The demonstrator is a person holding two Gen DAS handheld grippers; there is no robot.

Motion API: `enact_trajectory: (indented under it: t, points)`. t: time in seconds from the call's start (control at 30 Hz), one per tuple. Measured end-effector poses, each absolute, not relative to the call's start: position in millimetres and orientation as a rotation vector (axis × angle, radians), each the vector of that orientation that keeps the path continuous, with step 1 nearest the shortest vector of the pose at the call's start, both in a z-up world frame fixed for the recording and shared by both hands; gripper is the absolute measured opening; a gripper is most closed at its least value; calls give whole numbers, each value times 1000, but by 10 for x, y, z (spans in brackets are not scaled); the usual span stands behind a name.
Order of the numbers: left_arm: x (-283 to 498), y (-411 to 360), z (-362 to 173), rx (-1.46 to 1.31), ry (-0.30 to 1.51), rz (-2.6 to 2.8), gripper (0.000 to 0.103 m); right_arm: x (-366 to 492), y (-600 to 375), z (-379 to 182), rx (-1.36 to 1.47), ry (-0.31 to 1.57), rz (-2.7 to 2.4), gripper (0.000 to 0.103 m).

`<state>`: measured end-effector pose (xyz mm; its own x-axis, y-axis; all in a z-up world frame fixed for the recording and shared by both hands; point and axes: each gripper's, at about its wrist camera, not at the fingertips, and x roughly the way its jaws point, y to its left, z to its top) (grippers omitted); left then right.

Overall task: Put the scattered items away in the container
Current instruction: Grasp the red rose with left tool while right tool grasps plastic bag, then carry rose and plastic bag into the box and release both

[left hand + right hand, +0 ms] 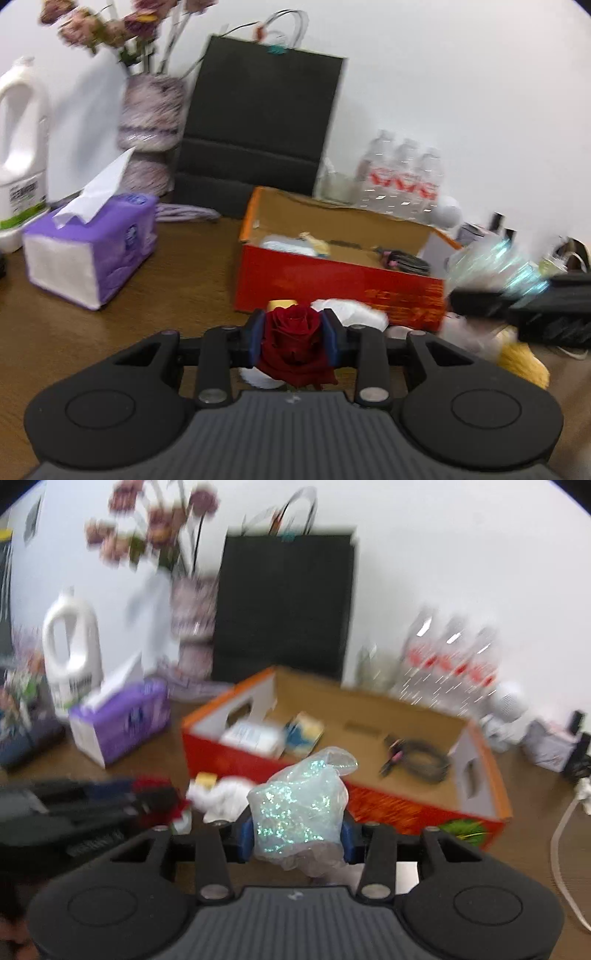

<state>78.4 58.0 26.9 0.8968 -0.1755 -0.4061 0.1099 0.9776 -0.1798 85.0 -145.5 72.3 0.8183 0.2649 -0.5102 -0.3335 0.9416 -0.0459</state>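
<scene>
My left gripper (294, 338) is shut on a dark red rose (293, 341), held low in front of the open red cardboard box (332, 284). My right gripper (297, 829) is shut on a clear bag of glitter (297, 805), also in front of the box (406, 812). The box holds a white packet (251, 738), a small card (306, 731) and a coiled black cable (421, 760). Crumpled white tissue (351, 310) and a yellow item (524, 363) lie on the table before the box. The left gripper shows blurred at the left of the right wrist view (122, 797).
A purple tissue box (92, 251), a white jug (22, 155), a vase of dried flowers (151, 122), a black paper bag (258, 122) and several water bottles (402, 177) stand behind the box. Small items crowd the right side (546, 746). A white cable (561, 849) lies at right.
</scene>
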Motion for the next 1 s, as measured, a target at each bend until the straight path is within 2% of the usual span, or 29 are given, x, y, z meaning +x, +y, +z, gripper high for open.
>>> enact_trajectory:
  t: [0.17, 0.23, 0.33, 0.5, 0.67, 1.0]
  points:
    - [340, 450, 430, -135, 324, -133, 33, 307, -1776, 788, -126, 412, 298, 44]
    - [71, 399, 500, -173, 342, -161, 33, 42, -1862, 767, -149, 320, 292, 47]
    - [-420, 302, 570, -205, 270, -183, 33, -336, -1938, 721, -164, 211, 307, 47]
    - [-1066, 86, 574, -186, 176, -133, 34, -685, -1977, 617, -81, 174, 317, 47]
    - [-1401, -11, 547, -225, 176, -115, 34, -1183, -2026, 544, -132, 27, 305, 48]
    - [-1596, -248, 589, -156, 155, -135, 34, -1484, -2362, 469, -29, -13, 296, 49]
